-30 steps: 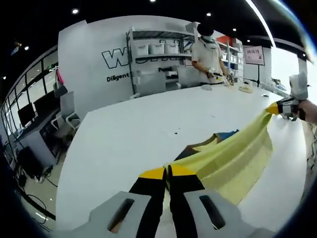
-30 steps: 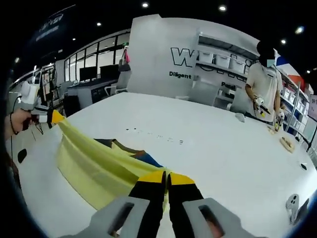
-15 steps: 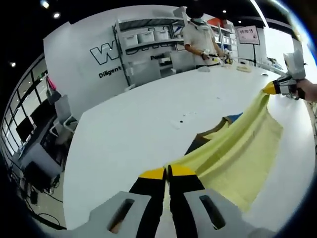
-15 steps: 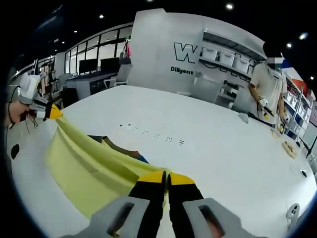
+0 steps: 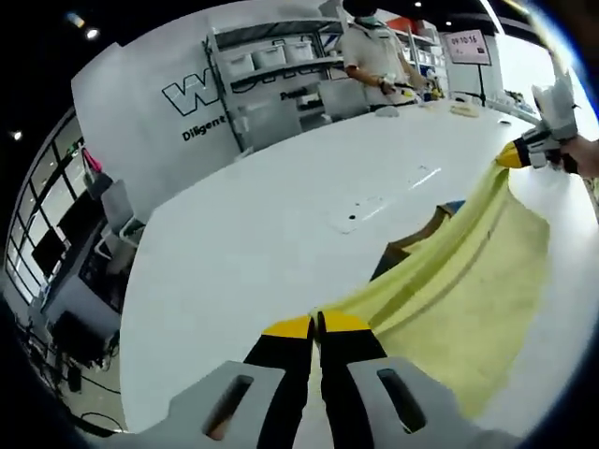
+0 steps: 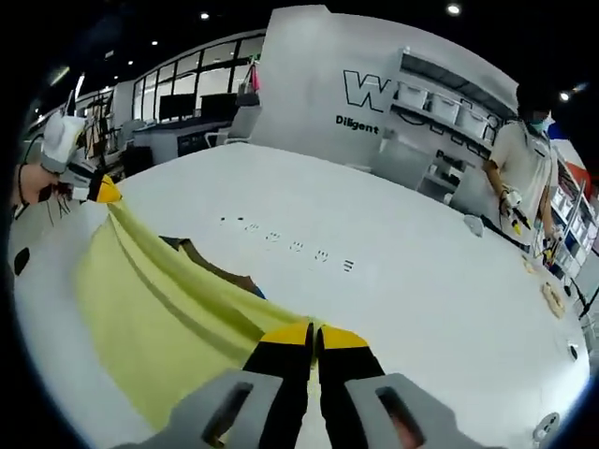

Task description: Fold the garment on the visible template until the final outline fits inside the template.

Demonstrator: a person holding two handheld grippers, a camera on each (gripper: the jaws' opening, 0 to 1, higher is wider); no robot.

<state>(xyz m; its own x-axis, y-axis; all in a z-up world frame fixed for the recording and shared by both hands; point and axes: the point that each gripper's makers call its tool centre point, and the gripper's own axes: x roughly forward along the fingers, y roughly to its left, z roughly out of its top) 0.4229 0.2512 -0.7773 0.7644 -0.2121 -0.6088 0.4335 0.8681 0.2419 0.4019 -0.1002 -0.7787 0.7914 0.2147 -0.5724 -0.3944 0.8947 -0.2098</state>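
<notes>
The left gripper (image 5: 316, 325) has its yellow-tipped jaws pinched together on one corner of the yellow garment (image 5: 449, 290). The right gripper (image 6: 315, 332) is clamped the same way on the opposite corner. Between them the garment's top edge runs as a taut, raised line, and the cloth below it drapes down onto the white tabletop (image 5: 271, 234).

In the left gripper view the right gripper shows at the far end of that line, near the tabletop's right edge, held in a hand (image 5: 585, 154). In the right gripper view the left gripper shows near the left edge, with a hand (image 6: 33, 182) behind it.

Beyond the raised edge, a dark brown and blue patch (image 6: 215, 267) lies flat on the tabletop, partly hidden by the cloth. Farther out sits a row of small dark marks (image 6: 290, 246). From there broad bare white surface stretches to the far edge, where a person (image 6: 524, 168) stands by shelving (image 5: 271, 75).
</notes>
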